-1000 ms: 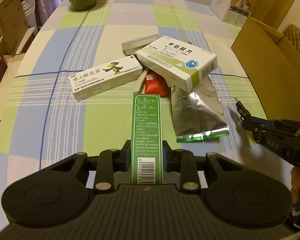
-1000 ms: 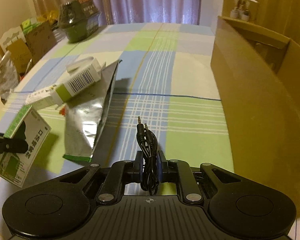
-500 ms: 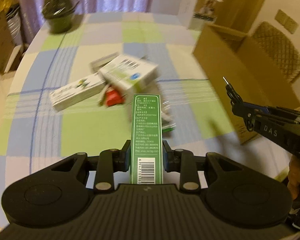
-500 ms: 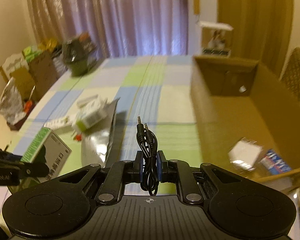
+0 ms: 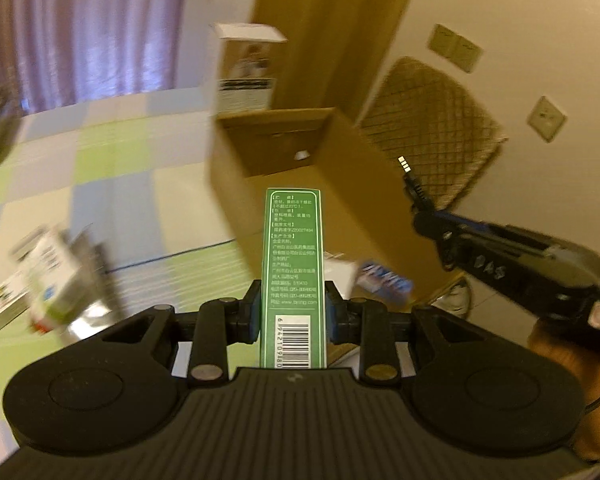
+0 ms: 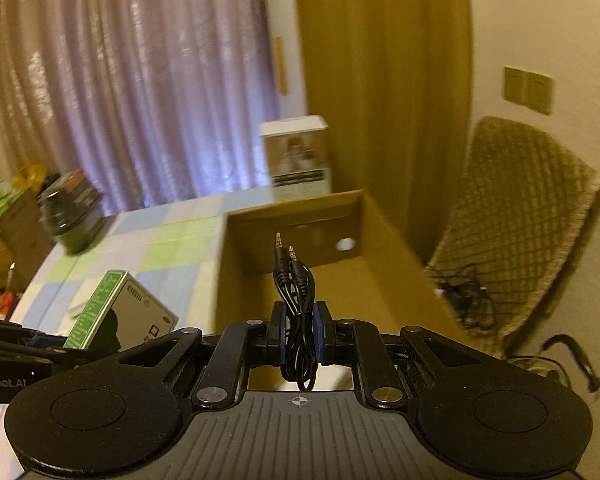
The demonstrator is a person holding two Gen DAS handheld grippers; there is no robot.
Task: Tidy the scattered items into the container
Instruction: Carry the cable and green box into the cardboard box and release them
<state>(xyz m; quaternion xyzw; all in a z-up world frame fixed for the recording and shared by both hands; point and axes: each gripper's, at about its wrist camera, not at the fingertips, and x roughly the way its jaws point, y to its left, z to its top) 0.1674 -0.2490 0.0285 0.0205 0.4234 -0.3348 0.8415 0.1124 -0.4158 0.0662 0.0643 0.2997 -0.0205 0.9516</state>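
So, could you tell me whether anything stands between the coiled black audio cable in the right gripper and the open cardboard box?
Nothing visible does: the coiled black audio cable points straight at the open brown cardboard box.

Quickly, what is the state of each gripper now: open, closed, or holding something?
Left gripper: closed, holding the green box.
Right gripper: closed, holding the coiled black audio cable.

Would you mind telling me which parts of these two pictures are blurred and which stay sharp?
Left wrist view: the green box in the left tool is crisp; the tablecloth, the loose boxes at left and the cardboard box are streaked. Right wrist view: the audio cable in the right tool is sharp, the room mildly soft; both have dim yellow light and fisheye bending.
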